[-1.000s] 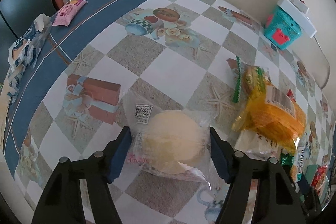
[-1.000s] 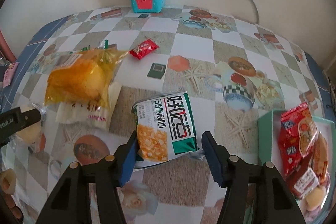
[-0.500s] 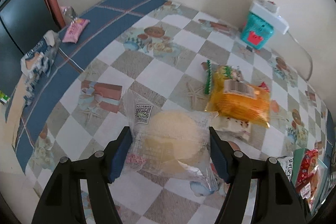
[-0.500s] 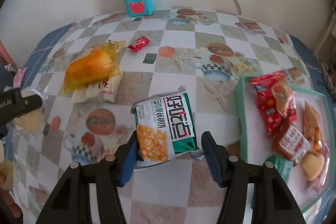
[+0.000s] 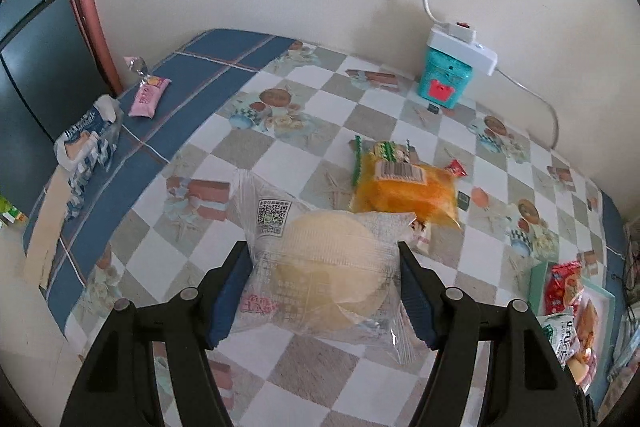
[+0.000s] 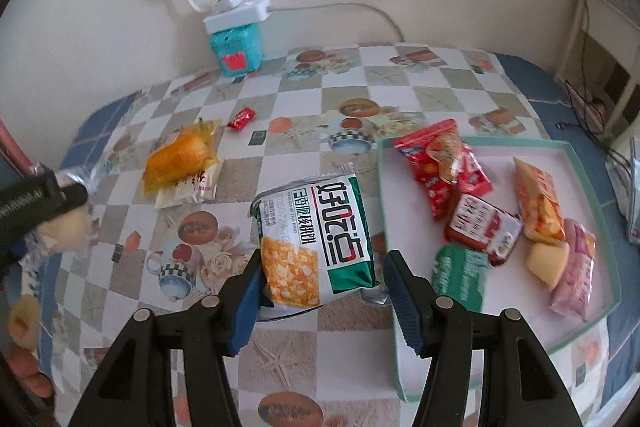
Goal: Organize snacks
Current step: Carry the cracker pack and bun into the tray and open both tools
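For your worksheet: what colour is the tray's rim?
Pale green rim on the tray; clearest in the right wrist view.

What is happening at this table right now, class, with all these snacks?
A person is sorting snacks with two handheld grippers. The left gripper holds a clear-wrapped round pastry above the checkered table. The right gripper holds a green and white cracker pack beside the tray, which already contains several packets. An orange bread bag and a small red candy lie loose on the table.
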`<state>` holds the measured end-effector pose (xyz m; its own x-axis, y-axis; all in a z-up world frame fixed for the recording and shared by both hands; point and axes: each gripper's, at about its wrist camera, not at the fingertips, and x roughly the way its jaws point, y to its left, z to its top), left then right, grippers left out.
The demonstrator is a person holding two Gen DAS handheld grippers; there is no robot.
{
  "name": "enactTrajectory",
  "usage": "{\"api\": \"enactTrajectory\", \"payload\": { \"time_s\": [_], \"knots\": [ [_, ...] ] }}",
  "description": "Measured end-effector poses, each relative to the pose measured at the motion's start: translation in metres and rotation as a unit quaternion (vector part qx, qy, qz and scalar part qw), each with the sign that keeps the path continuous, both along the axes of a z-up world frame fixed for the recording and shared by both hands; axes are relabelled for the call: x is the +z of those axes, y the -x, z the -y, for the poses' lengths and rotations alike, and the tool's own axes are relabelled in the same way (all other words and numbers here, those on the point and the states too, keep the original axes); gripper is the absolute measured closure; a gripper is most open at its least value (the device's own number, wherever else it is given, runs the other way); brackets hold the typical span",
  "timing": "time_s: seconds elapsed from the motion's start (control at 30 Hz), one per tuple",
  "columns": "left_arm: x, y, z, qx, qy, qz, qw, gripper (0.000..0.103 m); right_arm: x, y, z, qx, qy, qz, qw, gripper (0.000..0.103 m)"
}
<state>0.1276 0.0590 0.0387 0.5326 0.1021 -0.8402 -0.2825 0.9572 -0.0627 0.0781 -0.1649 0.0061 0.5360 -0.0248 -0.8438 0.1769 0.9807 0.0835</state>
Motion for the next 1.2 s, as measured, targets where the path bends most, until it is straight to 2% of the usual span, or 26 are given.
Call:
{"api": "enactTrajectory", "payload": {
  "time_s": [0.07,0.33,0.63,1.0,1.2],
  "knots": [
    [0.001,0.003,0.003,-0.003,0.007,0.0,1.0,0.031,0.003,0.005,0.006,-0.007,-0.003,0.004,1.0,0.042],
    [0.022,0.011,0.027,-0.016,-0.023,0.027,0.9992,0.031,0.016,0.012,0.033,-0.035,-0.01,0.018,0.999,0.042],
    [0.032,0.014,0.073,-0.069,-0.018,0.04,0.9966,0.031,0.021,0.022,0.088,-0.097,-0.015,0.022,0.995,0.042],
    [0.039,0.021,0.133,-0.137,-0.019,0.046,0.9894,0.031,0.022,0.044,0.167,-0.193,-0.03,0.022,0.981,0.042],
    [0.04,0.03,0.174,-0.187,-0.022,0.048,0.981,0.031,0.022,0.058,0.201,-0.231,-0.034,0.023,0.972,0.042]
  ]
}}
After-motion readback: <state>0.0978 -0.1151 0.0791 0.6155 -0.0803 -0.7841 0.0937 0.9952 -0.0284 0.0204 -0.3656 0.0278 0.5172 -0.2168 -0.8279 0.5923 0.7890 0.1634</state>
